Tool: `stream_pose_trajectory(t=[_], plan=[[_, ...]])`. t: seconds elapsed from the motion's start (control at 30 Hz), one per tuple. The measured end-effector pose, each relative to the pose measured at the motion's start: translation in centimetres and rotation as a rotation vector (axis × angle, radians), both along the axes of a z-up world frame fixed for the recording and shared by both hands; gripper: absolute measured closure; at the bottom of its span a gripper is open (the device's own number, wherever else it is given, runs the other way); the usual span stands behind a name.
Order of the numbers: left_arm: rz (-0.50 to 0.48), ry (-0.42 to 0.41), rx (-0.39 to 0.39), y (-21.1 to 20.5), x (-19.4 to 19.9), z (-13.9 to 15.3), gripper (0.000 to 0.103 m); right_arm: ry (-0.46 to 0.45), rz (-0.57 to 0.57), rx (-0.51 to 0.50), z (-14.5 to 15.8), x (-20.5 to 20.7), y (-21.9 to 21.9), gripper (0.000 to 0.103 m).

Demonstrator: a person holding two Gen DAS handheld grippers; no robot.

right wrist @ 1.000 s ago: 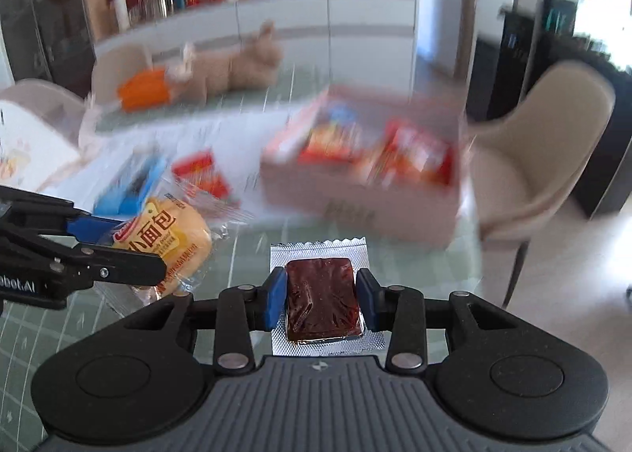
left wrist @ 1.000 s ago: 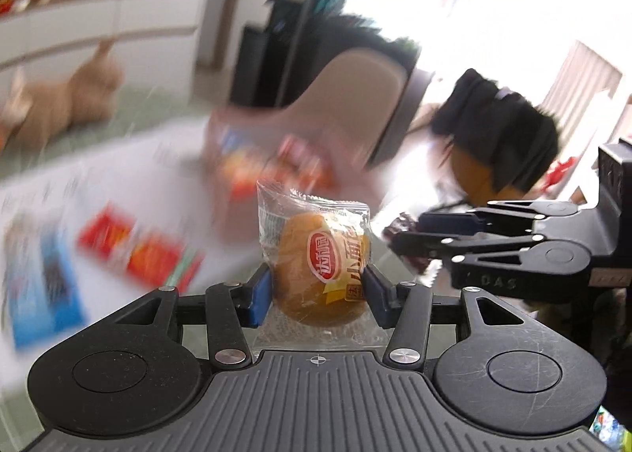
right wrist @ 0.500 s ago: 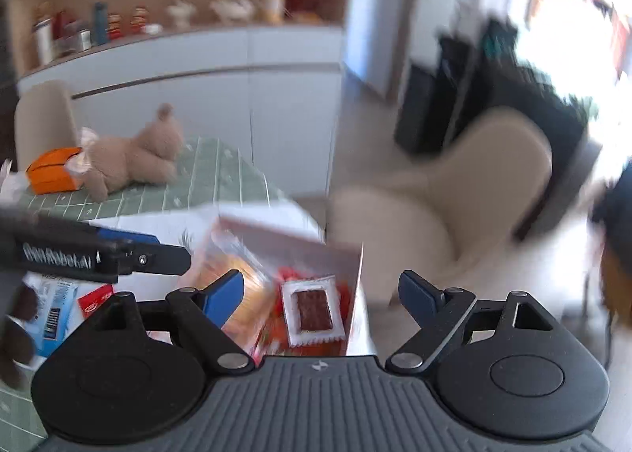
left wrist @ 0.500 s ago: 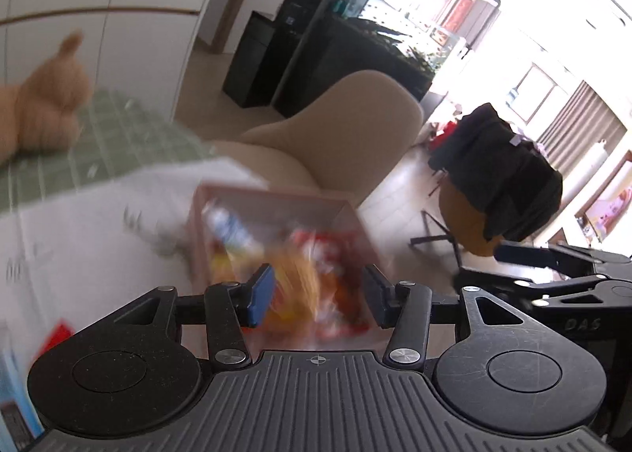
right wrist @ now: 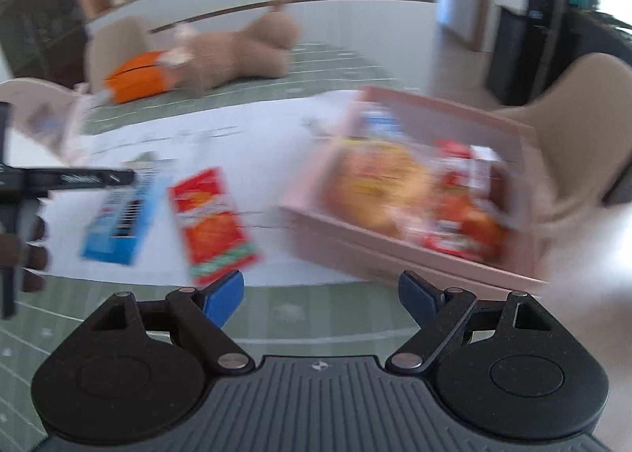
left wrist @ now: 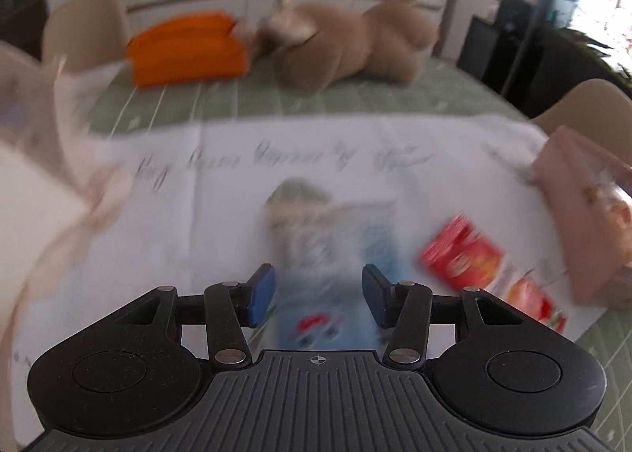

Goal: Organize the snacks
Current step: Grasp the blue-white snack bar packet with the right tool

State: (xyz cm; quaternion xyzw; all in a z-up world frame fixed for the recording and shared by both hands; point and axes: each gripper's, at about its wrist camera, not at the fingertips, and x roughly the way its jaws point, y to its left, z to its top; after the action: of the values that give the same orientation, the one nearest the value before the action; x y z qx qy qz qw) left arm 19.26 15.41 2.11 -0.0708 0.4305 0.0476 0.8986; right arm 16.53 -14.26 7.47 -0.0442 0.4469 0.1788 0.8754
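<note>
**Both grippers empty, going for the packets left on the paper**

The step in hand looks like a fetch: the pink shallow cardboard box (right wrist: 414,254) on the counter already holds a yellow-wrapped bun and several red packets, and two snacks lie outside it on the white sheet of paper (left wrist: 221,191).

The left gripper (left wrist: 318,294) has its jaws partly apart with nothing between them, hanging over the blue-and-white flat snack packet (left wrist: 335,250), which lies lengthwise in line with the gap. The right gripper (right wrist: 320,294) has its jaws spread wide and empty, just short of the red-and-green flat foil packet (right wrist: 211,223), which lies beside the blue one and well clear of the box.

Next, I'd judge, each gripper must drop lower and straddle its packet across the narrow side before closing.

Both packets look thin, flat and slick, lying flush on the paper, so getting a pad under an edge may be fiddly. Motion blur hides their printing.
</note>
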Motion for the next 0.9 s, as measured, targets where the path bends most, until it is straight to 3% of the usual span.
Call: stream_pose_trajectory(t=[0.1, 0.4, 0.43, 0.5, 0.63, 0.9], plan=[[-0.04, -0.008, -0.09, 0.4, -1.4, -0.5, 0.045, 0.018, 0.083, 0.011, -1.2, 0.8, 4.2, 0.017], [-0.116, -0.033, -0.113, -0.7, -4.5, -0.7, 0.047, -0.011, 0.1, -0.071, -4.9, 5.4, 11.1, 0.018], [-0.119, -0.032, -0.117, -0.7, -4.7, -0.7, 0.047, 0.003, 0.128, -0.082, -5.3, 5.5, 11.7, 0.022], [-0.129, -0.024, -0.122, -0.7, -5.0, -0.3, 0.049, 0.013, 0.144, -0.132, -6.0, 5.2, 12.2, 0.048], [-0.184, -0.008, -0.109, -2.3, -6.4, 0.0, 0.049, 0.021, 0.169, -0.127, -5.8, 2.2, 10.8, 0.052], [-0.318, 0.027, -0.083, -7.1, -8.9, -0.2, 0.051, 0.039, 0.137, -0.126, -5.1, -6.1, 3.7, 0.052]])
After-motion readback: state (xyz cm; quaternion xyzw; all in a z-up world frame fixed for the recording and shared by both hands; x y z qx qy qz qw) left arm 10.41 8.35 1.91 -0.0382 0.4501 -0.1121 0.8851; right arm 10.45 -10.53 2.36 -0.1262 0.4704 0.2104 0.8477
